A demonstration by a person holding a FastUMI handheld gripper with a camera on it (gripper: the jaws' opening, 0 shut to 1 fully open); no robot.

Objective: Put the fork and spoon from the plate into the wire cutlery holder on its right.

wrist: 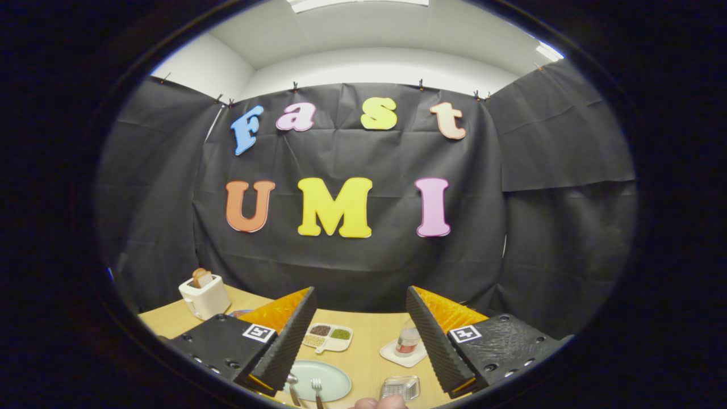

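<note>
The claw (360,341) is wide open and holds nothing. Below it, the fork (317,391) and spoon (292,386) lie on the plate (332,376). The wire holder (400,387) sits just right. A toaster (203,296), snack tray (329,336) and jar (406,341) stand farther back on the worktop (369,363).

fork (317,391) and spoon (292,386) handles cut off, hand (379,403) mostly hidden

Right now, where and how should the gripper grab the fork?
Grip the fork by its handle, coming down from above. It lies flat on the plate, tines toward the far side, beside the spoon. The open gripper is well clear; straddle the thin handle crosswise with its fingers.
</note>
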